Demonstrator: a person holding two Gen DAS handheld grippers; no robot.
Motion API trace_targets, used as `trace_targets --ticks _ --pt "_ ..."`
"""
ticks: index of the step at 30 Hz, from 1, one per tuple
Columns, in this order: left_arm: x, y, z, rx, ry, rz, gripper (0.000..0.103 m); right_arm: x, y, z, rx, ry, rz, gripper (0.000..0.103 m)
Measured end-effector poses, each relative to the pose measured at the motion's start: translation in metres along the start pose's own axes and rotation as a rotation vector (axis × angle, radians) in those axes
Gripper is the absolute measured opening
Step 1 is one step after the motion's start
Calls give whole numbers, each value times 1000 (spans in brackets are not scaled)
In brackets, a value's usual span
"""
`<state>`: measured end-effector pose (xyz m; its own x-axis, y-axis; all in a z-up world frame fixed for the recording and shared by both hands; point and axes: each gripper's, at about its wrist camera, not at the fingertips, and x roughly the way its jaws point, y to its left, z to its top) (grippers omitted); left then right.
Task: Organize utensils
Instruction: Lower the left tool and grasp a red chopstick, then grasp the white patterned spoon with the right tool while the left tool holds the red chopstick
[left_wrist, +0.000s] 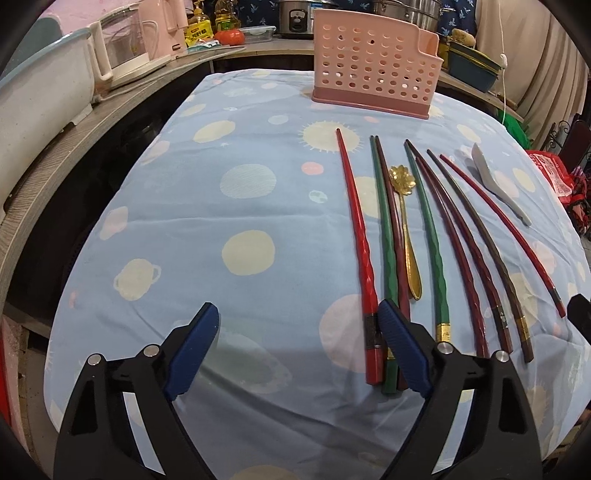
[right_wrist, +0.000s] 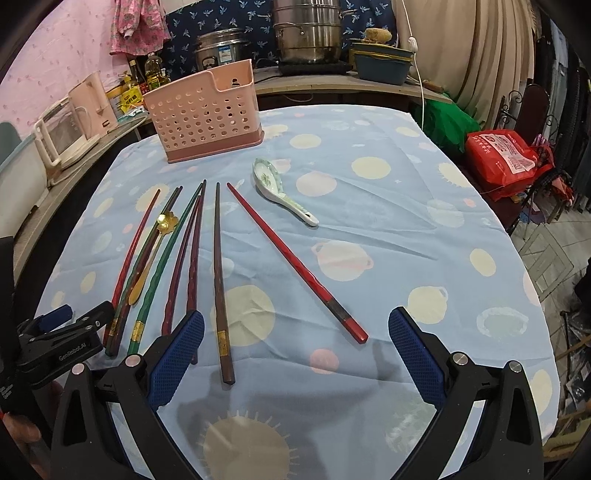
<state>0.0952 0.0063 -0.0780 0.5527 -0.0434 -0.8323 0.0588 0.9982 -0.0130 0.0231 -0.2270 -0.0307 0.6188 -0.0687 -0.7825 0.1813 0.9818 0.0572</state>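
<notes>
Several chopsticks, red, green, maroon and brown, lie side by side on the blue cloth, with a gold flower spoon (left_wrist: 404, 229) among them. The leftmost red chopstick (left_wrist: 354, 229) has its thick end just inside the right pad of my left gripper (left_wrist: 298, 314), which is open and low over the cloth. A white ceramic spoon (right_wrist: 277, 188) lies beyond the row. My right gripper (right_wrist: 295, 323) is open, and a brown chopstick (right_wrist: 218, 280) and a red chopstick (right_wrist: 295, 262) end between its fingers, untouched. The pink perforated holder (right_wrist: 207, 118) stands upright at the table's far side.
The table's blue cloth (left_wrist: 221, 206) has rounded edges. A grey counter (left_wrist: 55, 155) at the left carries a white basin, kettles and bottles. Steel pots stand on the counter behind. A red bag (right_wrist: 502, 155) and chairs are off the table's right side.
</notes>
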Motion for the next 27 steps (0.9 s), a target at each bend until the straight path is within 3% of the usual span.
trace_targets --ticks 2,7,10,13,15,18,19,23,27 --pt "3 -3 -2 13 11 -4 76 2 1 0 -2 5 1 96" --pt "2 -3 -4 21 2 0 74 4 5 1 -9 10 3 96" --pt "-1 -3 -5 25 -2 -7 65 4 6 -1 -16 8 2 96" --pt "-5 -3 -6 37 -5 -32 45 4 6 0 -18 8 5 96" --pt "-7 -2 -6 38 -3 -56 26 5 6 2 -19 3 9 96" --pt "-7 1 -4 29 2 -78 10 8 5 11 -24 -8 17 96" --pt "-7 3 -3 25 6 -85 10 10 4 14 -25 -14 21 95" --pt "-5 2 0 27 4 -76 8 25 -1 35 -42 -24 33 82" --pt "-1 1 3 30 11 -69 8 49 -7 57 -46 -5 70 61"
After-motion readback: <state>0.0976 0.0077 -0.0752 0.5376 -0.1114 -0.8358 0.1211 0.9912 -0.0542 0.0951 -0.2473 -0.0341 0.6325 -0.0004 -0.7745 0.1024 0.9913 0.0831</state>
